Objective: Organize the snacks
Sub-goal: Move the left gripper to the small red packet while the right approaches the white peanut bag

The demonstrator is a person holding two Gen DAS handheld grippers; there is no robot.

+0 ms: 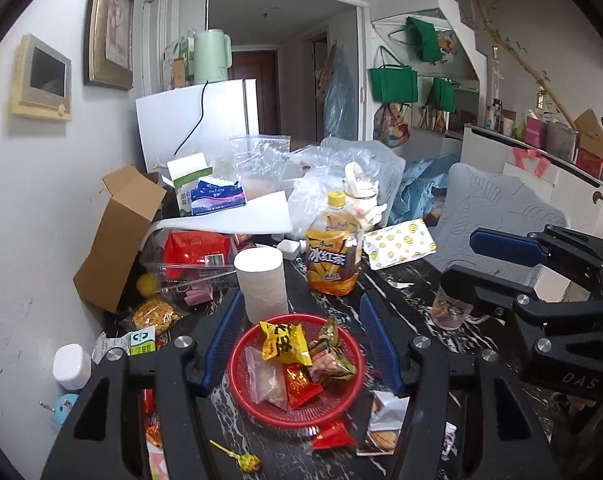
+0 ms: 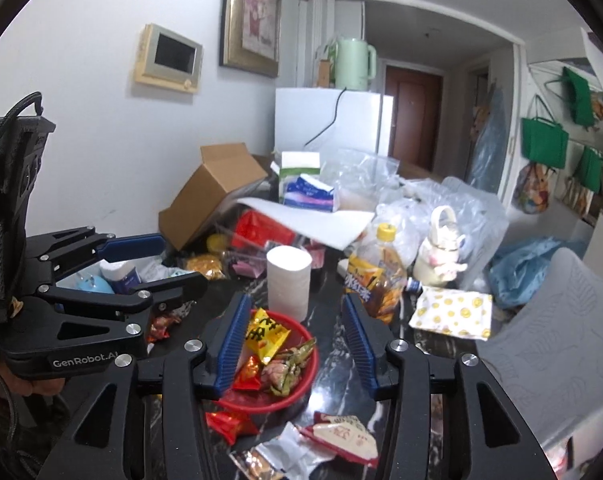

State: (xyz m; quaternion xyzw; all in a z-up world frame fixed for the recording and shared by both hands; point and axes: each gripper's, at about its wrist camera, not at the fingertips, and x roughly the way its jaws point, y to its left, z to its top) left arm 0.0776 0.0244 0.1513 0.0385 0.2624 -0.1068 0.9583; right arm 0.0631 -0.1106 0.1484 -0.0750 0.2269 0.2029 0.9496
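Observation:
A red mesh basket (image 1: 237,376) sits on the dark marble table and holds several snack packets, among them a yellow one (image 1: 281,342) and a red one (image 1: 299,386). My left gripper (image 1: 299,336) is open and empty, its blue pads either side of the basket from above. A red packet (image 1: 333,434), a white packet (image 1: 385,410) and a lollipop (image 1: 241,458) lie in front of the basket. In the right wrist view my right gripper (image 2: 297,336) is open and empty, just right of the basket (image 2: 307,372). A pink-white packet (image 2: 341,438) and a red packet (image 2: 227,424) lie near it.
A toilet roll (image 1: 261,284), an iced tea bottle (image 1: 333,252), a smiley-print pouch (image 1: 399,242) and a glass cup (image 1: 447,308) stand behind the basket. A cardboard box (image 1: 117,236), clear tray, tissues and plastic bags crowd the back. A grey chair (image 2: 553,340) is to the right.

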